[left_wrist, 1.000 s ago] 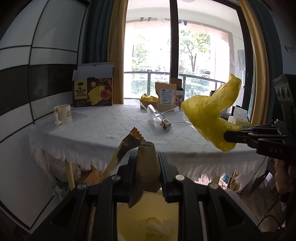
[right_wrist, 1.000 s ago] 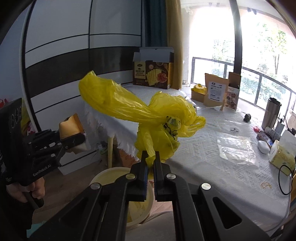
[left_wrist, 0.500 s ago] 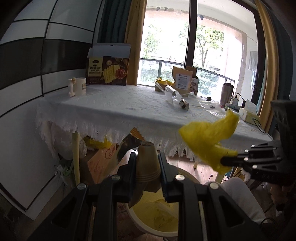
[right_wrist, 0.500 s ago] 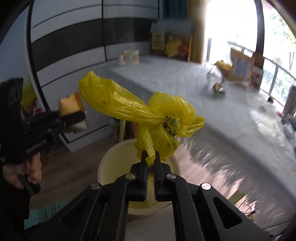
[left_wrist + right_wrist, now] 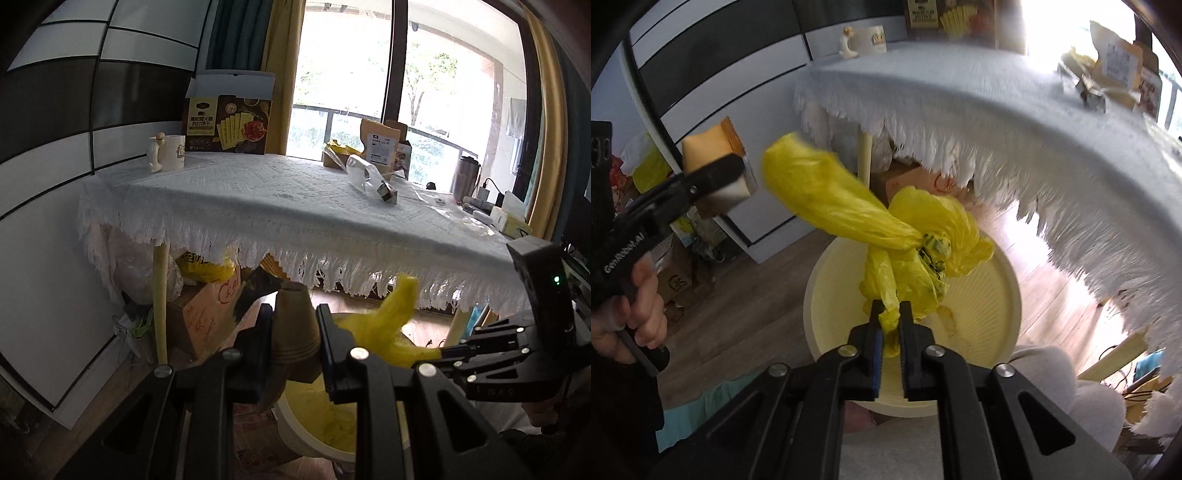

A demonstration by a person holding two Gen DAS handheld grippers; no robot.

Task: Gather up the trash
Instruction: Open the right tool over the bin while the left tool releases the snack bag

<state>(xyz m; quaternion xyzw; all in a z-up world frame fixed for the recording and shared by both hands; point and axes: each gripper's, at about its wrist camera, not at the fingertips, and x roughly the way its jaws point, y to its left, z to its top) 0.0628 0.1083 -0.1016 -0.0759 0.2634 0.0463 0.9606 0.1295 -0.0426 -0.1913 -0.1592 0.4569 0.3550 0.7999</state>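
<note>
My right claw points down over the pale yellow bin, and a knotted yellow bag sits between its fingers; the jaws have just been opening, yet the plastic is still pinched there. The bag hangs just ahead of the tips, directly above the bin's mouth. My left claw is pinching a stack of brown paper cups along with a dark wrapper, held off to the left of the bin, near the fringed tablecloth
</note>
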